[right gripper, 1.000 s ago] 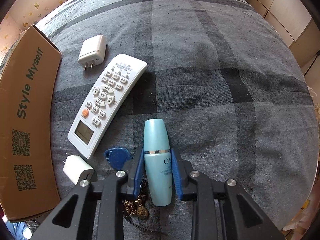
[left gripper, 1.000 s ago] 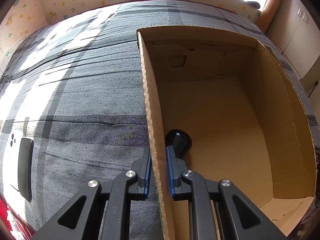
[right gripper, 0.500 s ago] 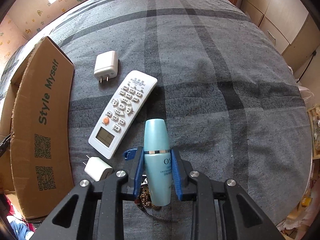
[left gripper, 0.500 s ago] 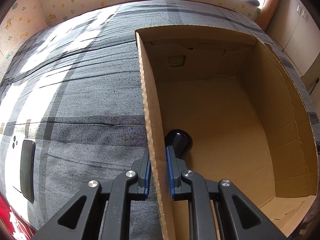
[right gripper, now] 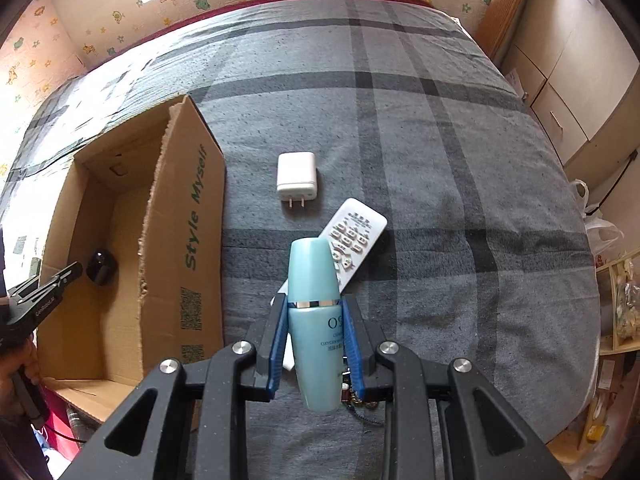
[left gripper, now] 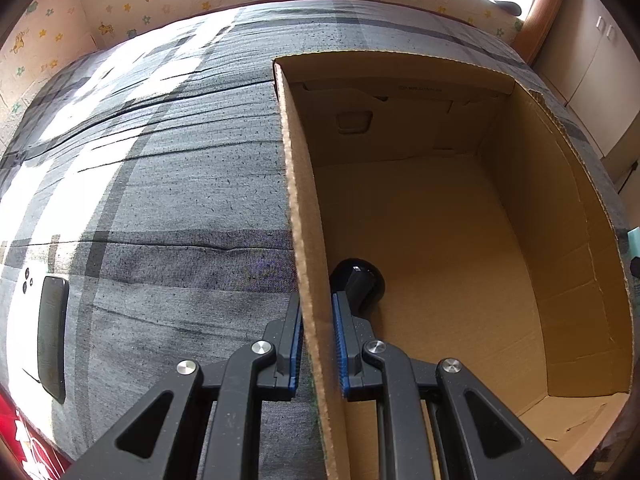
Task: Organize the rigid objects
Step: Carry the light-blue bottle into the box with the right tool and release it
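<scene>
One cardboard box (left gripper: 440, 216) stands open on the bed (right gripper: 420, 128), near the bed's left edge in the right wrist view, with one black rounded object (left gripper: 357, 282) on its floor against the near-left wall; on the plaid cover to the box's right lie one white charger plug (right gripper: 297, 176) and one white remote control (right gripper: 354, 240), the remote partly hidden behind the bottle; a bit of keychain (right gripper: 360, 398) shows under the right gripper; the second small plug seen a second ago is now hidden. A dark phone (left gripper: 51, 340) lies on a white patch near the bed's lower left edge in the left wrist view.

The left gripper (left gripper: 316, 312) points steeply down; its fingers (left gripper: 340, 344) are pinching the box's left wall, one pad outside and one inside, just as a second ago. In the right wrist view that same gripper reaches into the box from the left, a hand (right gripper: 18, 372) gripping its handle.

The right gripper (right gripper: 316, 320) also points steeply down; its blue-padded fingers (right gripper: 278, 340) clamp one light-blue cosmetic bottle (right gripper: 316, 320) at its silver band, cap away from the camera. Compared with a second ago the bottle has been lifted clear of the bed: the cover looks further off, the box interior has come into view, and the remote now sits behind the bottle's cap rather than to its left.
</scene>
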